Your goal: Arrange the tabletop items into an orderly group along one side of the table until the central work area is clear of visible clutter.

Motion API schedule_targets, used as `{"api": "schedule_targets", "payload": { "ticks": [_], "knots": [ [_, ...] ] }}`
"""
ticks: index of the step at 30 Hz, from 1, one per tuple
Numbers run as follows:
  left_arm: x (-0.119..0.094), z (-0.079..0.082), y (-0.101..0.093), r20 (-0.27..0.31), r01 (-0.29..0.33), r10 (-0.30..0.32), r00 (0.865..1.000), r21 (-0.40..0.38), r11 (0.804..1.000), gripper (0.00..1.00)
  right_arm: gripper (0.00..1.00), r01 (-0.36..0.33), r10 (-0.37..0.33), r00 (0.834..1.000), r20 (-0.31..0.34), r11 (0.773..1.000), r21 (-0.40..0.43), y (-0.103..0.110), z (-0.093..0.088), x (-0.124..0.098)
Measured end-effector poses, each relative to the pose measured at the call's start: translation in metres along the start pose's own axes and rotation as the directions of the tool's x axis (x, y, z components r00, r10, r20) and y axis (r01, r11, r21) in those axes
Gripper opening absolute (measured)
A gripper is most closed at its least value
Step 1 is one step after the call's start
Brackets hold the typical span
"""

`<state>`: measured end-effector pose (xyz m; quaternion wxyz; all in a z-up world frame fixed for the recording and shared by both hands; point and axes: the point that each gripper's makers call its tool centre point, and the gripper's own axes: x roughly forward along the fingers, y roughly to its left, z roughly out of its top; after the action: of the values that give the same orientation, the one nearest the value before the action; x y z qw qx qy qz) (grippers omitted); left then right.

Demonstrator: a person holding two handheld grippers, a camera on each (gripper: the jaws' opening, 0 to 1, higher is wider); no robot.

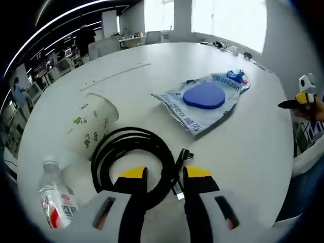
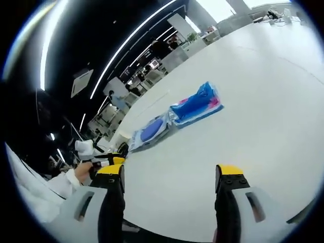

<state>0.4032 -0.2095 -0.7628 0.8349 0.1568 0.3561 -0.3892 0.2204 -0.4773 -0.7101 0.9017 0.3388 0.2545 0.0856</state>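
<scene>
Your left gripper [image 1: 166, 176] sits low at 6 o'clock in the left gripper view, its yellow-tipped jaws a little apart, straddling the near edge of a coiled black cable [image 1: 132, 159] on the white round table [image 1: 152, 76]; whether they pinch it cannot be told. The cable's plug [image 1: 183, 158] lies just beside the right jaw. A paper cup [image 1: 93, 125] with a green leaf print lies on its side at 10 o'clock, touching the coil. A water bottle [image 1: 56, 197] lies at 8 o'clock. A plastic packet holding a blue disc [image 1: 205, 96] rests at 1 o'clock.

In the right gripper view, your right gripper [image 2: 169, 174] is spread wide and empty above bare table. The disc packet [image 2: 151, 132] lies at 11 o'clock, touching a blue and pink packet [image 2: 198, 107].
</scene>
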Motion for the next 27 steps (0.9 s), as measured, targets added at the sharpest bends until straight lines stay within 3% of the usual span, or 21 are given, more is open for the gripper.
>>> {"api": "schedule_targets", "payload": {
  "ticks": [3, 8, 13, 17, 27],
  "knots": [
    [0.001, 0.001, -0.005, 0.013, 0.005, -0.006, 1.0, 0.041, 0.999, 0.14, 0.72, -0.009, 0.009, 1.0, -0.01, 1.0, -0.002, 0.003, -0.001, 0.005],
    [0.001, -0.001, 0.0, 0.003, 0.005, -0.005, 1.0, 0.018, 1.0, 0.1, 0.71, -0.021, 0.02, 1.0, -0.024, 1.0, -0.005, 0.008, -0.004, 0.009],
    [-0.008, -0.003, -0.004, 0.016, -0.014, 0.013, 1.0, 0.07, 0.997, 0.09, 0.71, -0.033, 0.032, 0.999, -0.037, 0.999, -0.007, 0.014, -0.006, 0.012],
    [-0.022, 0.005, -0.002, 0.076, -0.033, 0.027, 0.997, 0.069, 0.997, 0.08, 0.68, -0.021, 0.02, 0.999, -0.041, 1.0, -0.013, 0.017, -0.009, 0.018],
    [-0.071, 0.032, -0.002, 0.213, -0.084, 0.063, 0.975, 0.093, 0.992, 0.08, 0.67, -0.105, 0.104, 0.989, -0.106, 0.994, -0.005, 0.051, -0.029, 0.042]
  ]
}}
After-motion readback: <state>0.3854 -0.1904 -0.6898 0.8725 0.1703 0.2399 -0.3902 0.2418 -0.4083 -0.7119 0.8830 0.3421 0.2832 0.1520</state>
